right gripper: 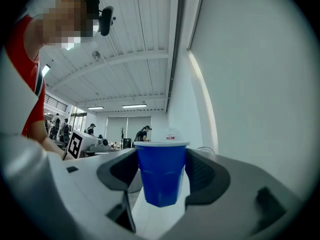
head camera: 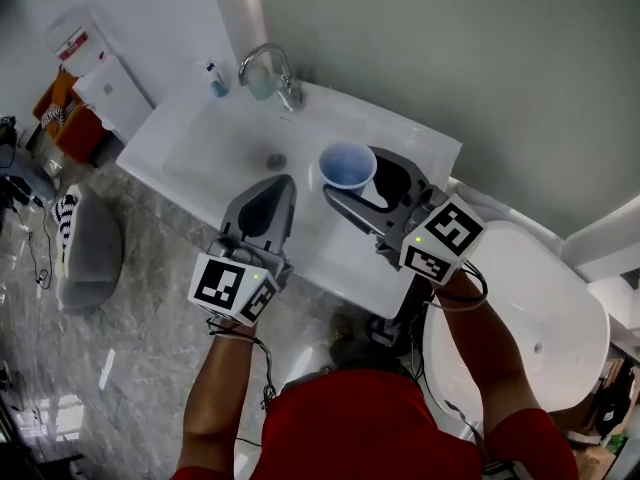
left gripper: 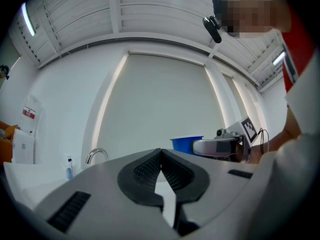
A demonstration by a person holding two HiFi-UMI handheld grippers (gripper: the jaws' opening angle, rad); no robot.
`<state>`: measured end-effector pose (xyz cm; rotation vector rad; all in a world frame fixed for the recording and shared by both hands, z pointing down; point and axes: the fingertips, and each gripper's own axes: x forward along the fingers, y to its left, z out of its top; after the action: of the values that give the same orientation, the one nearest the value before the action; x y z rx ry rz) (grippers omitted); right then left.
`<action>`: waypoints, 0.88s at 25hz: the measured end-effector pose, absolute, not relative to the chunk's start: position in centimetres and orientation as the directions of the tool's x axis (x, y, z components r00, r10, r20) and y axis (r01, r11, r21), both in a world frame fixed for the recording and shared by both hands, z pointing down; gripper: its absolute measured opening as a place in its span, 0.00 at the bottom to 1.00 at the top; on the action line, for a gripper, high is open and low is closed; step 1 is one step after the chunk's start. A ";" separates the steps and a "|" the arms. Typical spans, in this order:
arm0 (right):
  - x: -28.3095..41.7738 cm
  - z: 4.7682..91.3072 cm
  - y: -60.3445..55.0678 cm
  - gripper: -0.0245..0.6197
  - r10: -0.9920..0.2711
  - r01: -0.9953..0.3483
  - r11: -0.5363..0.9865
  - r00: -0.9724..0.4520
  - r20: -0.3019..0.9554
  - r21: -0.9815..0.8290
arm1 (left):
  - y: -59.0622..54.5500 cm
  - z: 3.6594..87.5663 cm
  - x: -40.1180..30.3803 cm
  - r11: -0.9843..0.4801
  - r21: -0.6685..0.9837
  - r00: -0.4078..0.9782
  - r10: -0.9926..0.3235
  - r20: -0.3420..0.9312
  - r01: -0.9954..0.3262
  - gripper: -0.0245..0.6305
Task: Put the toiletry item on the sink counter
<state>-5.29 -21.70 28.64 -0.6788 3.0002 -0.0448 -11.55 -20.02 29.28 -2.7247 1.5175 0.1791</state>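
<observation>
**Cup over the bench: tipping is the main worry**

Right claw (right gripper: 161, 163) is gripping the blue cup (head camera: 347, 165) by its sides, jaws pressing on either wall. It is holding the cup upright above the bench (head camera: 405, 136), just right of the basin (head camera: 215, 158). Whether the base is touching the surface, I cannot tell. Left claw (left gripper: 160, 153) is sitting clenched on nothing, hovering over the basin's near edge.

Risks I am seeing from here:
- The cup looks thin-walled and light, so a hard squeeze is likely buckling it, and it could spring sideways on release.
- Letting go before the base is resting flat could send it toppling — possibly rolling into the basin.
- The bench strip beside the basin is narrow (the front edge is close), so a careless set-down is risking a fall to the floor.
- The idle left claw is waiting near enough to knock the cup if it swings right.

As for writing, nothing readable is showing. The cup is looking plain, the small bottle (head camera: 213, 80) by the faucet (head camera: 268, 63) is too small to read, and so is the red label on the white box (head camera: 75, 40) at far left.
</observation>
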 end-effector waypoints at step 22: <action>-8.3 35.0 -38.6 0.49 -0.632 -0.632 0.775 -0.775 -0.010 -0.006 | -34.6 33.8 -13.7 -0.547 -0.013 0.547 -0.836 -0.052 -0.837 0.06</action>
<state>-8.30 -38.61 34.96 -1.0509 2.9489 -0.0041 -13.66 -34.65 33.83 -2.7309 1.4770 0.0622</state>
